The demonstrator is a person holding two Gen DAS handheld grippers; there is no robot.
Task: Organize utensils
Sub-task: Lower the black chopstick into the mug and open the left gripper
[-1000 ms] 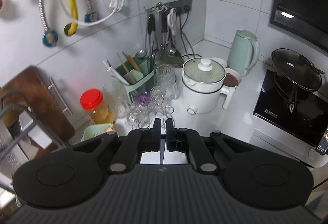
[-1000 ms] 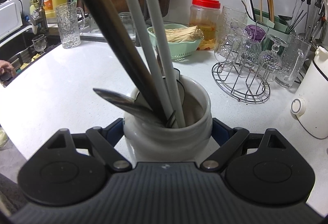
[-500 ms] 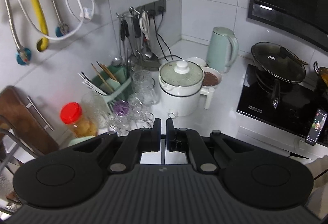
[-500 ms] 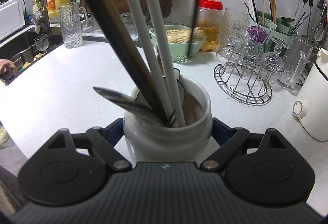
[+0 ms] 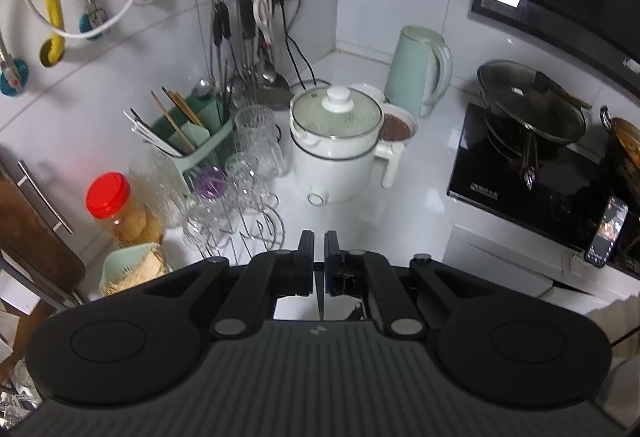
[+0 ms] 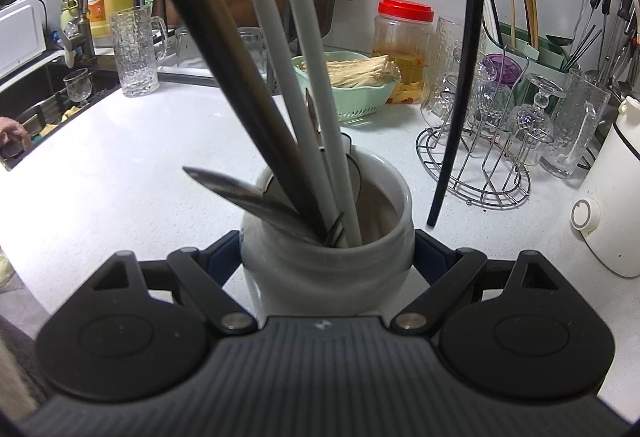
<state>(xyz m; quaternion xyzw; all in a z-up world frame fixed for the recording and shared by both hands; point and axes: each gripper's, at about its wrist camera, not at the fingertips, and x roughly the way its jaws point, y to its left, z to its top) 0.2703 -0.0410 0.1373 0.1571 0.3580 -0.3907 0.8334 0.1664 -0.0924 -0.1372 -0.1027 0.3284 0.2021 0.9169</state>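
The right tool (image 6: 327, 257) grips the round white ceramic jar (image 6: 326, 261) on the white tabletop (image 6: 120, 173); dark and grey utensil handles (image 6: 296, 85) stand inside (left tool (image 5: 319, 257) pressed together, holding a thin black stick (image 6: 460, 89) just beside the jar)

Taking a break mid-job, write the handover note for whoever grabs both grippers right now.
Left gripper: shut, apparently pinching the thin black stick that hangs from above.
Right gripper: fingers clamped on the white ceramic jar, upright on the white countertop.
Done: a dark handle, two pale grey rods and a metal spoon are in the jar.
Left: the stick's tip hangs outside the rim, beside the right finger; guide it into the jar and release.
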